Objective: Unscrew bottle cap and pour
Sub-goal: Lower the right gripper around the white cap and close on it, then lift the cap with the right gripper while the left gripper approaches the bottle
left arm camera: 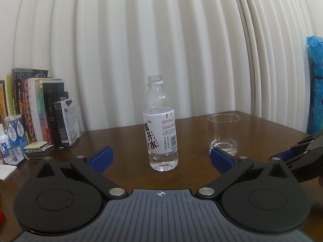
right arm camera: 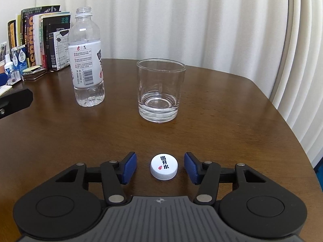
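A clear plastic bottle (left arm camera: 161,125) with a white label stands upright and uncapped on the brown table (left arm camera: 191,173), with a little water at its bottom. My left gripper (left arm camera: 161,159) is open, its blue pads wide on either side of the bottle's base and not touching it. The bottle (right arm camera: 87,60) also shows at the left of the right wrist view, beside a short clear glass (right arm camera: 160,90) holding a shallow layer of water. The white cap (right arm camera: 164,169) lies flat on the table between the blue pads of my open right gripper (right arm camera: 160,168), untouched. The glass (left arm camera: 224,135) stands right of the bottle.
A row of books (left arm camera: 38,109) and small boxes (left arm camera: 14,133) lines the table's back left against a white pleated curtain. The table's rounded edge (right arm camera: 282,121) curves away on the right. The other gripper's black body (left arm camera: 302,153) shows at the right edge of the left wrist view.
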A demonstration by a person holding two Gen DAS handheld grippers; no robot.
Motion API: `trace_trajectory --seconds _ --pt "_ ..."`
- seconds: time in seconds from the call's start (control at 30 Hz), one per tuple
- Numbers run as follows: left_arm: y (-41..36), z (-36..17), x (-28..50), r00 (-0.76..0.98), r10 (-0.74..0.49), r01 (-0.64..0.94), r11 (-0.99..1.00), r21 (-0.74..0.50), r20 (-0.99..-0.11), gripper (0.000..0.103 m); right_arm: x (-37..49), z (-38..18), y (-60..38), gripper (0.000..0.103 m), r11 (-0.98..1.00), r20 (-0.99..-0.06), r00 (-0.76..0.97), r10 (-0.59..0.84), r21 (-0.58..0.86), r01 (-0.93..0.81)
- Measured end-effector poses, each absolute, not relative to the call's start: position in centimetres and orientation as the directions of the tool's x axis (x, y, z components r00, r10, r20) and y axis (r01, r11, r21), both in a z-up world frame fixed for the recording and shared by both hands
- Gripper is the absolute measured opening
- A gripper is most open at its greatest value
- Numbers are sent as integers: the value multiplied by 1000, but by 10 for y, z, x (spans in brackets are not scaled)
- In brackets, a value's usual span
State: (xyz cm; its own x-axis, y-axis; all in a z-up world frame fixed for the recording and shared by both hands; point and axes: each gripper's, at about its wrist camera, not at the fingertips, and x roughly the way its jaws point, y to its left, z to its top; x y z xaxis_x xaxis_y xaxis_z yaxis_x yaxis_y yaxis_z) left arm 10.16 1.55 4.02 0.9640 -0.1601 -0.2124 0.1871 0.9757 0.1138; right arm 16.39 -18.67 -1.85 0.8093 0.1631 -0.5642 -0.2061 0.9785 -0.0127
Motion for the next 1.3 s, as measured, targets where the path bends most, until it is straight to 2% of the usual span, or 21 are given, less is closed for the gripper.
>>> trace_trajectory --seconds 0.07,0.2,0.37,0.4,0.63,1.07,1.3 --pt "15 40 102 964 -161 188 975 115 -213 103 164 -19 -187 55 978 -564 808 170 -6 -210" --pt "13 39 104 964 -160 188 975 115 -214 103 163 -19 -188 42 976 -565 805 184 7 -218" --pt "12 39 106 964 -156 184 976 118 -215 103 163 -19 -190 35 974 -565 800 201 24 -227" --pt "12 39 106 964 -155 184 976 119 -215 103 163 -19 -190 32 973 -565 800 204 27 -229" --pt "17 43 109 961 -194 216 972 97 -199 103 162 -17 -187 31 970 -565 797 213 23 -244" --pt "27 61 127 946 -282 297 951 81 -159 103 166 22 -176 31 947 -500 824 265 -24 -319" --pt "27 64 151 934 -311 328 942 77 -174 103 176 51 -165 32 926 -459 834 305 -63 -373"
